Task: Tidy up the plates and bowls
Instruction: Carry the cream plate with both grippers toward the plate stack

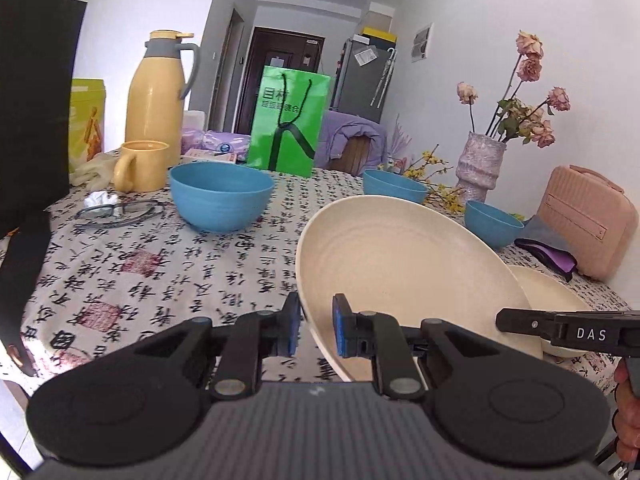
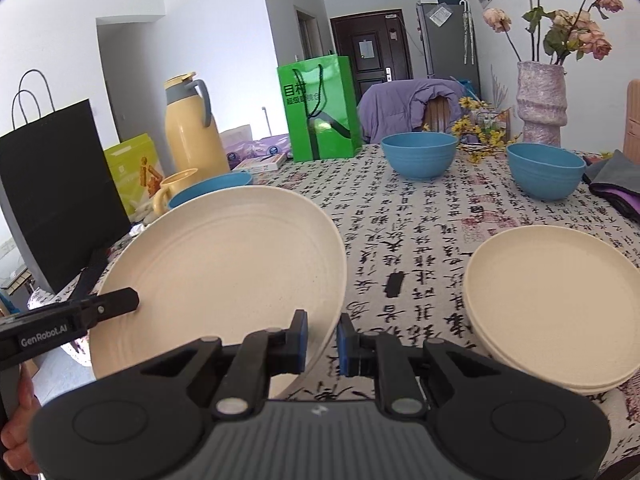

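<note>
Plate [image 2: 224, 268] tilted, rim pinched by both grippers, left [image 1: 316, 330] and right [image 2: 322, 340]; stack [image 2: 556, 304] lies right, nearer right gripper.

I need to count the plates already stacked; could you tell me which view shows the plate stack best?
The right wrist view: the plate stack lies unobstructed, its layered rims visible. In the left wrist view, the held plate and right gripper hide most of it.

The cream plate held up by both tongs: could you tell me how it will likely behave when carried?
The plate looks stiff: it keeps its shape, tilted, gripped only at the rim. Its matte ridged surface probably resists slipping. It seems light, since the left tongs and right tongs pinch only its edges.
</note>
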Available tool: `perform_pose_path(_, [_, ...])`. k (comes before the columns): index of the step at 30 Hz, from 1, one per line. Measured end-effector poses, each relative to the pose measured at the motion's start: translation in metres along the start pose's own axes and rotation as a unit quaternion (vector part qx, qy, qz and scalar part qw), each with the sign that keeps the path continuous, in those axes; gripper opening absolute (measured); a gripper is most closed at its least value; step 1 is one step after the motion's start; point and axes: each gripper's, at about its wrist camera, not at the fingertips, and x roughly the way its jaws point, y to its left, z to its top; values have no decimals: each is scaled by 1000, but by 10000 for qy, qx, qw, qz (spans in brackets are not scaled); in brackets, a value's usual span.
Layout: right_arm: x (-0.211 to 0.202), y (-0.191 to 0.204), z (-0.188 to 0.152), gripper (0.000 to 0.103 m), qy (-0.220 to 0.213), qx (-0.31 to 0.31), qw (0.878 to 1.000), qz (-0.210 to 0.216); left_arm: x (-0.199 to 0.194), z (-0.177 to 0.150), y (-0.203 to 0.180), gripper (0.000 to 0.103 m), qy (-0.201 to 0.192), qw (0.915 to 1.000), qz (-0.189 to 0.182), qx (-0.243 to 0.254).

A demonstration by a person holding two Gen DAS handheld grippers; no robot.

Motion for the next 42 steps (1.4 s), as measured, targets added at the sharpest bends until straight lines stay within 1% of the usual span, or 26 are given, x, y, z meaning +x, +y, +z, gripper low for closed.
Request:
perform_pose_path(3, [-4,-26,5,15,-67,80,9998,-184,16,4,-24,17,33,9999,-151,75])
perform_pose_path(6, [-6,-54,11,15,-112,195,9991,-355,35,7,-53,21,86,9992,-360,125])
perform_pose_path(9, [-9,-82,16,15,-167,262,9977,-610,55,7,-80,21,236,9981,-522,227])
perform_pose_path(14, [-15,-125,24,15,-223,350,9942,-991,85,6,-116,22,530,9942,-919,152])
perform_pose_path(19, [-22,-166,32,15,-242,445,9898,-1331,108,10,-151,22,609,9908,-1197,189])
perform_pose_path(23, [-26,-193,34,15,-213,539,9866,-1526,124,9,-174,22,717,9880,-1347,228])
perform_pose_path(29, [-25,-220,29,15,-62,651,9826,-1739,139,-4,-202,22,817,9860,-1375,474])
perform_pose_path(34, [-20,-233,22,15,42,747,9818,-1746,147,-13,-209,22,957,9840,-1362,632])
perform_pose_path(38, [-14,-235,13,14,103,712,9820,-1744,146,-13,-211,22,887,9852,-1242,777])
perform_pose_path(42, [-11,-230,13,15,140,595,9827,-1746,141,-11,-209,23,860,9852,-1209,861])
